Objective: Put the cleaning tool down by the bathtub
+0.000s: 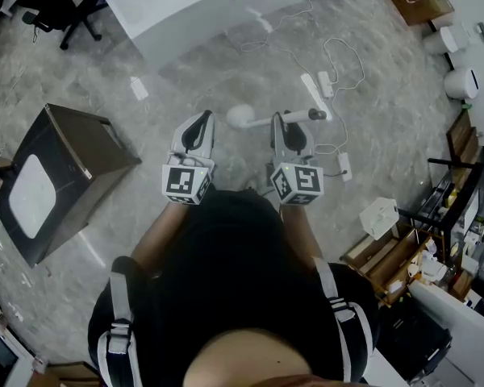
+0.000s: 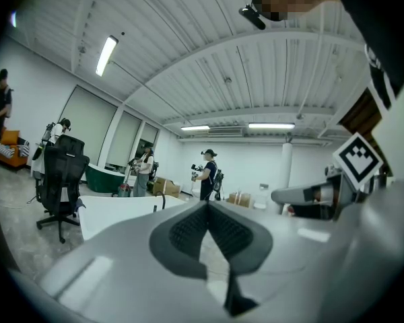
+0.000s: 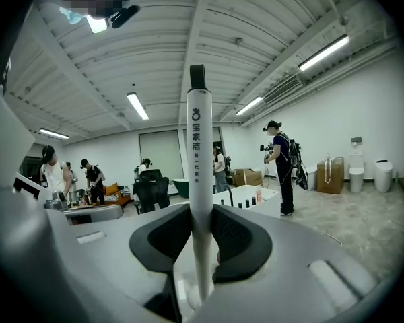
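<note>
The cleaning tool [image 1: 262, 120] is a white stick with a round white head at its left end, held level above the floor in the head view. My right gripper [image 1: 284, 121] is shut on its handle; in the right gripper view the handle [image 3: 200, 153] stands upright between the black pads [image 3: 237, 237]. My left gripper [image 1: 202, 121] hangs beside it at the left, shut and holding nothing, its pads [image 2: 182, 231] meeting at the tips. The white bathtub [image 1: 202, 6] lies ahead across the floor, and shows as the bathtub [image 2: 121, 210] and bathtub [image 3: 246, 194] in the gripper views.
A brown box [image 1: 60, 176] with a white panel stands at the left. White cables and a power strip [image 1: 327, 83] lie on the floor ahead at the right. Shelving [image 1: 456, 216] and toilets [image 1: 461, 83] line the right side. An office chair [image 2: 60, 180] and several people stand around.
</note>
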Available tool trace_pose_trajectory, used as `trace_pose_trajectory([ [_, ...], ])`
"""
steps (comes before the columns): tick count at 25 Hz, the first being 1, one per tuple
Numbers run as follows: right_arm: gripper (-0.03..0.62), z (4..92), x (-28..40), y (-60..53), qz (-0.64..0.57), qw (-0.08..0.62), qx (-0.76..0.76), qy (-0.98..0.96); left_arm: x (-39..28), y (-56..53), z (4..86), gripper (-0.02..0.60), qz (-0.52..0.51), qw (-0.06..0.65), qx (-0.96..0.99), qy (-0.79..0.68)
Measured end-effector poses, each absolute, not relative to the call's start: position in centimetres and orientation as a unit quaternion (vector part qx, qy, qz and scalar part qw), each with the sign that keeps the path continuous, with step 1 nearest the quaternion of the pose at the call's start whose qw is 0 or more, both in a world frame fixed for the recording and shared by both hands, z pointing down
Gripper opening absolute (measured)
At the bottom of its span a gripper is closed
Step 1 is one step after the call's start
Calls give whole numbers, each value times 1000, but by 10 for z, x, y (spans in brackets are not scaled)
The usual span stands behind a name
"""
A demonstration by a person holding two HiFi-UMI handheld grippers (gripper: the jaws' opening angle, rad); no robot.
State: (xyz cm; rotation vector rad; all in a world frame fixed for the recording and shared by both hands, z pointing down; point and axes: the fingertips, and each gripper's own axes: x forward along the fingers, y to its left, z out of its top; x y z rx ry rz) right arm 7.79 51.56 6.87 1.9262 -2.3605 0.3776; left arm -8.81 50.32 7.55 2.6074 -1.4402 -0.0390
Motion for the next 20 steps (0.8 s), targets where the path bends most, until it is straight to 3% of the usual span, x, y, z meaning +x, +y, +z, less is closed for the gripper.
trace_pose_trajectory([
  [10, 94, 70, 55, 493, 110, 30, 658, -744, -134, 480, 84, 9, -11, 86, 880, -467],
  [20, 94, 82, 71, 427, 110, 42, 651, -750, -116, 422, 97, 9, -11, 97, 872, -479],
])
